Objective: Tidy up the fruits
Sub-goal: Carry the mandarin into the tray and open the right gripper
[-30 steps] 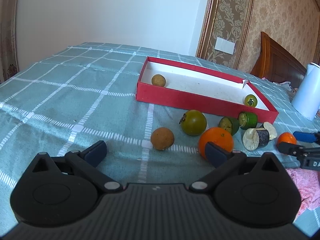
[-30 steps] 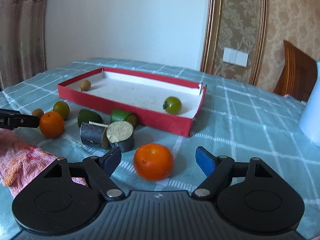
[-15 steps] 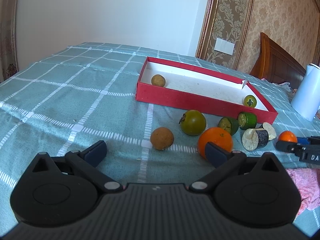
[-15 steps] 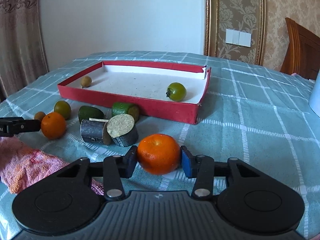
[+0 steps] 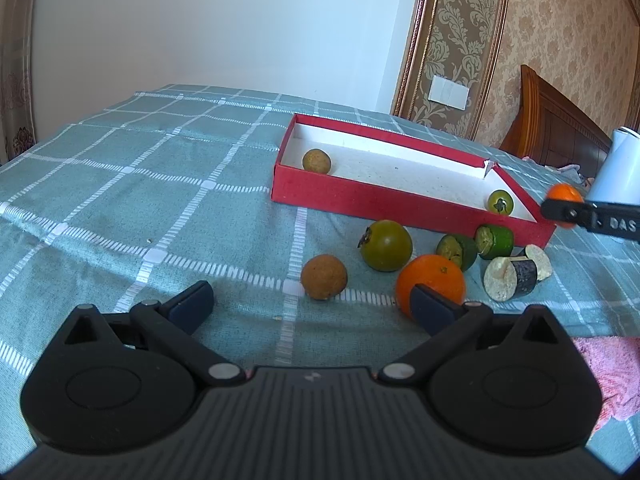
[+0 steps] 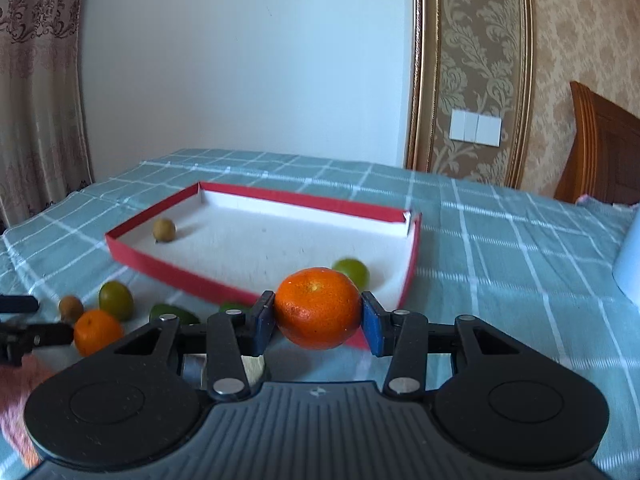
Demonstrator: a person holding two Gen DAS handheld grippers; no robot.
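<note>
- My right gripper (image 6: 318, 316) is clamped on a tangerine (image 6: 318, 307), lifted off the cloth, just before the red box's (image 6: 168, 270) near wall.
- Only my left camera shows the two eggplant chunks (image 5: 516, 272); its left gripper (image 5: 310, 306) hangs wide open, empty, over bare checked tablecloth (image 5: 120, 200).
- I count in the box one longan (image 5: 316, 161) and one green tomato (image 5: 500, 201); outside, one orange (image 5: 430, 284), one longan, one green persimmon (image 5: 386, 245), two green halves.
</note>
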